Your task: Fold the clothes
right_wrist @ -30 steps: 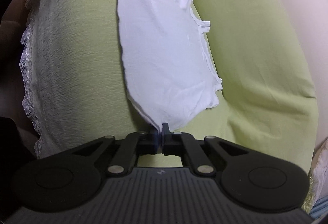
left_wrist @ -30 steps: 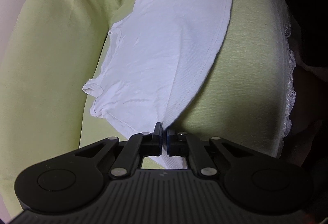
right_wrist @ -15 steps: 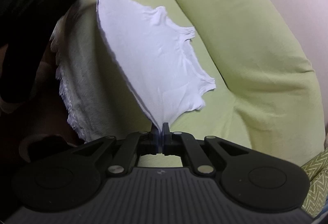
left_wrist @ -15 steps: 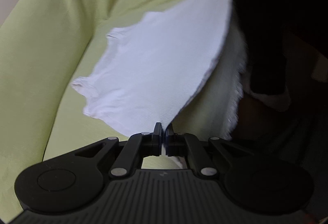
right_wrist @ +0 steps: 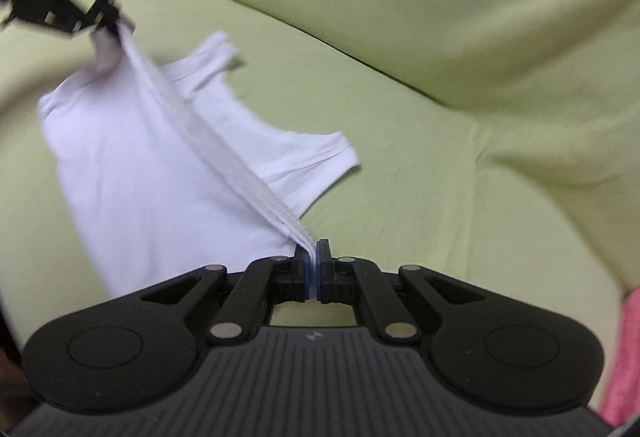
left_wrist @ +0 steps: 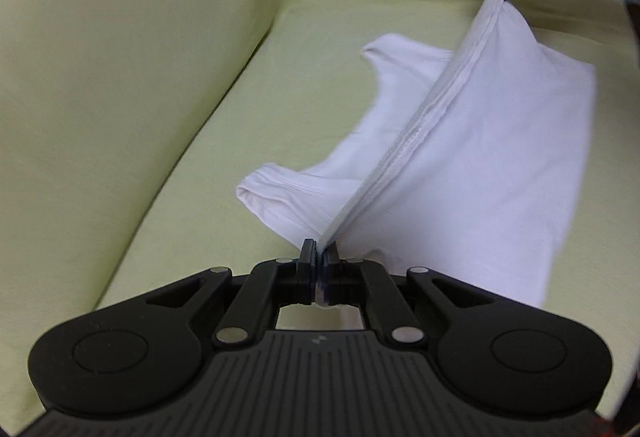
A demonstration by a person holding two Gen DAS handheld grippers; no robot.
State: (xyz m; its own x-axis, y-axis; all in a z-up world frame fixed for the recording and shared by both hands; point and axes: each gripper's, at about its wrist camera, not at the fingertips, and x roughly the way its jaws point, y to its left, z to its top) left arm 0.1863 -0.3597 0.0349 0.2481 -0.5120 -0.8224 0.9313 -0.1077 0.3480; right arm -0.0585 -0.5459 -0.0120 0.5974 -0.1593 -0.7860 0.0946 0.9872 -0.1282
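Grippers (left_wrist: 319, 251) (right_wrist: 311, 251) pinch white shirt (left_wrist: 480, 165) over green sofa (left_wrist: 120, 77).

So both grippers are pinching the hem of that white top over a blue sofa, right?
Not quite: the sofa is pale green, not blue, as the left wrist view shows. The rest holds: the left gripper and right gripper are both shut on the hem of the white top.

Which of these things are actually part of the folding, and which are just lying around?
Part of the job:
- white top, stretched by its hem
- left gripper, shut on one end of the hem
- right gripper, shut on the other end

Just there:
- green sofa, under the top
- pink cloth, at the edge
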